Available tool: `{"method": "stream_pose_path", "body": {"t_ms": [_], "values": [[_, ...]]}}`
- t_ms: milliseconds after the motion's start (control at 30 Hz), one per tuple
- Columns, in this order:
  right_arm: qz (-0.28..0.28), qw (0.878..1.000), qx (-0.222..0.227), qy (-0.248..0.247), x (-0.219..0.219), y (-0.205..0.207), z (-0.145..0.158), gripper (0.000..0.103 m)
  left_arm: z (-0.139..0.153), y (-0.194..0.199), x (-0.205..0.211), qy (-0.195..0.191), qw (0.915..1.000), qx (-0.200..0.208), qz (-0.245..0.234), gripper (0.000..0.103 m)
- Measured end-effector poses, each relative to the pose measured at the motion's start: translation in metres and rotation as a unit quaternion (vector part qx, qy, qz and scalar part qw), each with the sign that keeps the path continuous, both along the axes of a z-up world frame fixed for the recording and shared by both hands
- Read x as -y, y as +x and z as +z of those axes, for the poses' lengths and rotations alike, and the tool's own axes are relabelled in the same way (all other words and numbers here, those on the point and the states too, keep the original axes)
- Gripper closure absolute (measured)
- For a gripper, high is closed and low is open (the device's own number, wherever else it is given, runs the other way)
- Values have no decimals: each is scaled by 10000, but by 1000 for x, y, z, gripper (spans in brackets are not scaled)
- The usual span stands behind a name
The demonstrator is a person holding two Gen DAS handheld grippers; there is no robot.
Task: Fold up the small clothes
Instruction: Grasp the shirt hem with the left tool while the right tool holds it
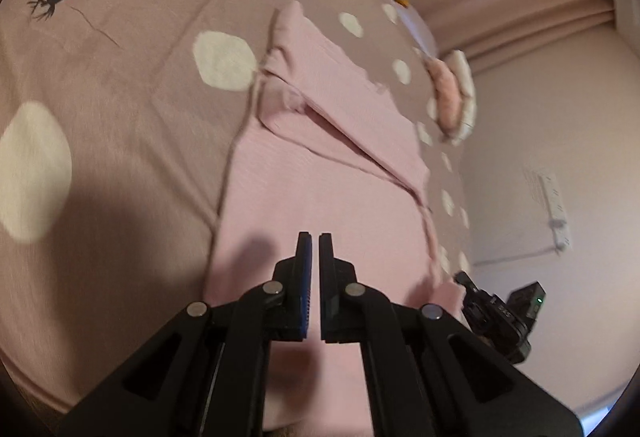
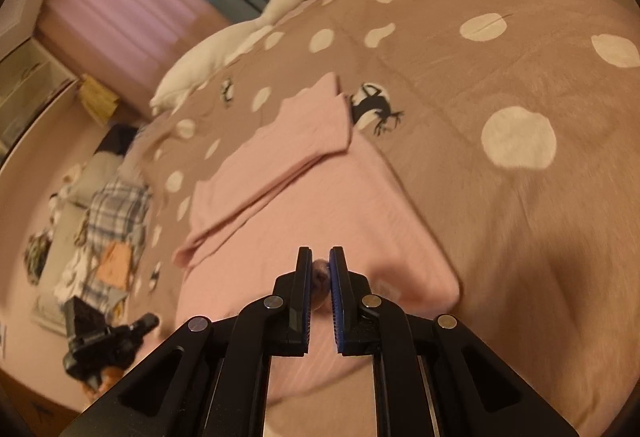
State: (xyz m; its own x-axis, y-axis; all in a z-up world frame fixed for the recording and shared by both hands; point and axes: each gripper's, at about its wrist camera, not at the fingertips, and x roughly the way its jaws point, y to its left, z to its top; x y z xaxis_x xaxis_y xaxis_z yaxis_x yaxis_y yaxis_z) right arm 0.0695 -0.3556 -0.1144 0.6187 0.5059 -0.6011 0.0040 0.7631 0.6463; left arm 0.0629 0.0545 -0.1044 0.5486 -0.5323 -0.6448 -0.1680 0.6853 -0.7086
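Folding a pink top (image 1: pixel 320 165) on the spotty bed cover (image 1: pixel 120 97).
The left gripper (image 1: pixel 314 237) is squeezed tight with nothing seen inside. The right gripper (image 2: pixel 320 251) pinches a bit of the pink cloth.

1 pink garment (image 2: pixel 304 197) (part-folded), 1 plush goose (image 2: pixel 240 37), 2 tongs: left (image 1: pixel 314 237), right (image 2: pixel 320 251).
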Motion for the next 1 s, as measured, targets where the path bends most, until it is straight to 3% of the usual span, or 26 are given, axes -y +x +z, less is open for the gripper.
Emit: {"method": "stream_pose_path", "body": {"t_ms": [233, 300, 367, 433, 567, 700, 800, 1000], "values": [[129, 9977, -13, -666, -11, 8, -1, 92, 0, -13, -11, 503, 9986, -139, -25, 99], [161, 9966, 22, -814, -10, 5, 1, 92, -1, -26, -11, 734, 9971, -165, -124, 88], [175, 9964, 34, -826, -8, 5, 2, 92, -4, -43, -8, 927, 9950, -263, -270, 68], [178, 9964, 57, -831, -7, 4, 2, 92, -7, -61, -5, 1052, 9929, -342, -442, 57], [220, 9959, 75, -879, -10, -2, 0, 92, -16, -86, -5, 957, 9921, -546, -606, 36], [222, 9968, 4, -768, -11, -6, -5, 92, -31, -98, -7, 1038, 9893, -804, -632, 35], [204, 9972, -19, -716, -12, -8, -6, 92, -33, -105, -6, 971, 9906, -679, -688, 34], [152, 9970, 20, -763, -13, -13, -4, 92, -49, -105, 11, 367, 9884, -915, -1151, 36]]}}
